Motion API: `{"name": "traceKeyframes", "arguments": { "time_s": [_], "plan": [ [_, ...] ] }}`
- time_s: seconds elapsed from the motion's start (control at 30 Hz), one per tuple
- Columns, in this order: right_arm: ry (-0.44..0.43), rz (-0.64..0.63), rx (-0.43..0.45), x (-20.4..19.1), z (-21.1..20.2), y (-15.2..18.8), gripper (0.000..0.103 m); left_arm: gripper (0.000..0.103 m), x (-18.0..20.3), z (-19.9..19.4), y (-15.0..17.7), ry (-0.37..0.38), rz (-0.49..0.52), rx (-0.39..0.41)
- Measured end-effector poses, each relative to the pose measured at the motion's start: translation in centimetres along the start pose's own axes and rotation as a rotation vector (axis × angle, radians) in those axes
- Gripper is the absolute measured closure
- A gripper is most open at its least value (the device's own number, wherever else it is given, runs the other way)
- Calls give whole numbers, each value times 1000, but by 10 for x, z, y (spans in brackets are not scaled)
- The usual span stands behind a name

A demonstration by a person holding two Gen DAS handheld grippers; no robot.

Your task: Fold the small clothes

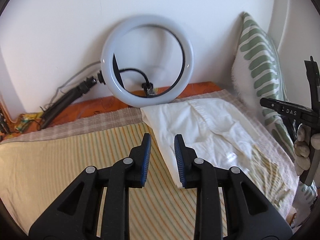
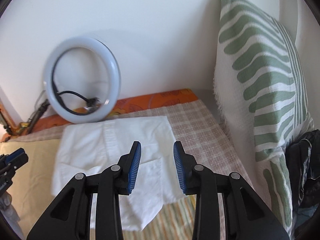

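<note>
Count's pretty short: one white garment (image 2: 112,146), one ring light (image 1: 147,61), one green-striped pillow (image 2: 260,76), two grippers (image 1: 162,140) (image 2: 157,147).

At your twelve o'clock a white ring light (image 1: 147,60) leaned against the wall, its black cable (image 1: 136,74) looping through the middle and its dark stand (image 1: 66,102) lying off toward ten. Under it ran an orange patterned sheet (image 1: 104,104). At two o'clock a green-and-white patterned pillow (image 2: 260,76) stood upright against the wall, with dark clothing (image 2: 302,160) bunched at three.
</note>
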State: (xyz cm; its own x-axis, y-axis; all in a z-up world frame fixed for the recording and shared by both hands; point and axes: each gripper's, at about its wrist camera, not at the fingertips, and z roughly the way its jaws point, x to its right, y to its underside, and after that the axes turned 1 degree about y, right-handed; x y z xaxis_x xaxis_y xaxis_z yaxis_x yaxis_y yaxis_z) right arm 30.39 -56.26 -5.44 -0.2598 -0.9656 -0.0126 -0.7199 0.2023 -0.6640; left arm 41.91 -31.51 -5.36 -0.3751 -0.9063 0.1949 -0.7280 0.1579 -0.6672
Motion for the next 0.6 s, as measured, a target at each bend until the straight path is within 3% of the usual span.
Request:
{"name": "traceKeyframes", "arguments": {
  "time_s": [0.3,0.6],
  "plan": [
    [-28,-5,69,-34,-82,18,72,77,7,-107,19,20,48,82],
    [-41,-14,85,-76,-142,61,72,77,3,-177,71,22,72,101]
  ]
}}
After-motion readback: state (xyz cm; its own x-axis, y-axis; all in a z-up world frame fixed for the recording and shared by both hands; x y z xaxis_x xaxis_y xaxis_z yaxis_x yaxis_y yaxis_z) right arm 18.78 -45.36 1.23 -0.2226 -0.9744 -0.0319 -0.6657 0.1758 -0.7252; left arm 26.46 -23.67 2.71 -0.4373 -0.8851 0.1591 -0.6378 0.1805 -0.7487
